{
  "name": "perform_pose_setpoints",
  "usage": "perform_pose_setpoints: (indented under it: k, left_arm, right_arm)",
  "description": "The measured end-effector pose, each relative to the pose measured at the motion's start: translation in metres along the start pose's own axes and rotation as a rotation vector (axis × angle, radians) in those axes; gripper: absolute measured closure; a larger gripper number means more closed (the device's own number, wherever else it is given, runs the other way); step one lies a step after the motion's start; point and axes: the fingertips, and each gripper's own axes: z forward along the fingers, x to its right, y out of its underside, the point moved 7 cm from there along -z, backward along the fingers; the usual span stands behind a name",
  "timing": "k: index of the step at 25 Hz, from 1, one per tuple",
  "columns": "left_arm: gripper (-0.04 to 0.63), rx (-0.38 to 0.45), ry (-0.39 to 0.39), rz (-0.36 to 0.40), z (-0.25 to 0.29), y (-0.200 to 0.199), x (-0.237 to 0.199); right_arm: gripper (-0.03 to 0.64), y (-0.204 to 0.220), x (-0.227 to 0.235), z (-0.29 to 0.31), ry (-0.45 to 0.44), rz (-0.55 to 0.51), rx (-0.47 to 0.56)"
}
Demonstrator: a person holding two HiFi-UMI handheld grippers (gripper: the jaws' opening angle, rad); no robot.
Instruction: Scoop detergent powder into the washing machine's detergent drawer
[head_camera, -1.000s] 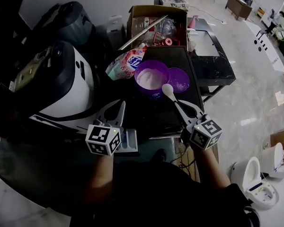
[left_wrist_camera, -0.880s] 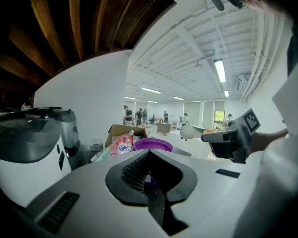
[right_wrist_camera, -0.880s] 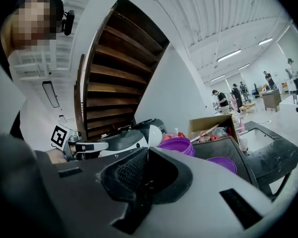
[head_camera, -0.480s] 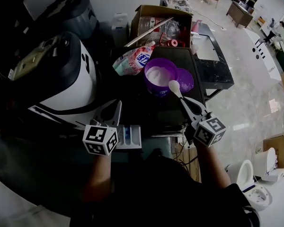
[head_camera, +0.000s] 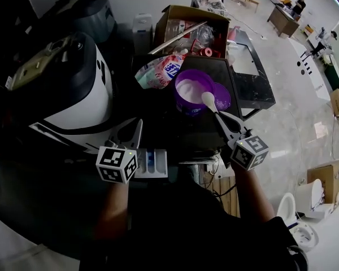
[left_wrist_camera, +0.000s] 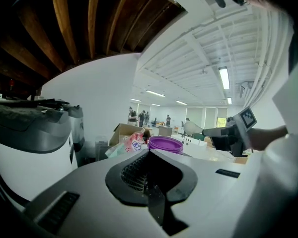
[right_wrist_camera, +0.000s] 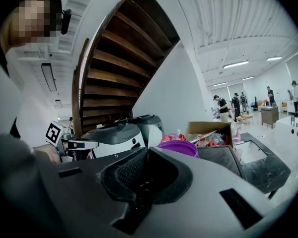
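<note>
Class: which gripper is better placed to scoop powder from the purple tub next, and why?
Right. The right gripper holds the white spoon, its bowl at the rim of the purple tub. The left gripper is shut on nothing, near the detergent drawer.

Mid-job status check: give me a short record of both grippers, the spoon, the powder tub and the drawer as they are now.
left gripper: jaws together, nothing between them, next to the drawer
right gripper: jaws shut on the handle of a white plastic spoon
spoon position: bowl at the tub's right rim; whether it carries powder cannot be told
round purple tub: open, white powder inside
purple lid: off, lying right of the tub
white detergent drawer: open, contents unclear
</note>
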Motion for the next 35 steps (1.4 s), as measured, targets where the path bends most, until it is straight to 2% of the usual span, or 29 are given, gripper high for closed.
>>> perform_pose_setpoints:
  k: [8,17,23,35]
  left_arm:
    - [0.588,0.020,-0.041,-0.004,0.024,-0.018,-0.003]
    - [0.588,-0.002,-0.078,-0.027,0.046,-0.015,-0.006]
    - [0.588,-0.012,-0.091,-0.012,0.047,-0.018,-0.004]
    - [0.588,-0.022,-0.130,-0.056,0.039,-0.005,-0.013]
  right_arm:
    - [0.598,-0.024,0.038,0.040,-0.048,-0.146,-0.104]
    - [0.598,-0.028,0.070,0.087,-0.111,-0.326,-0.296]
    - [0.598,-0.024,0.078,0.110,-0.161,-0.459,-0.421]
    - [0.598,-0.014,0.073,0.156,-0.213,-0.746,-0.633]
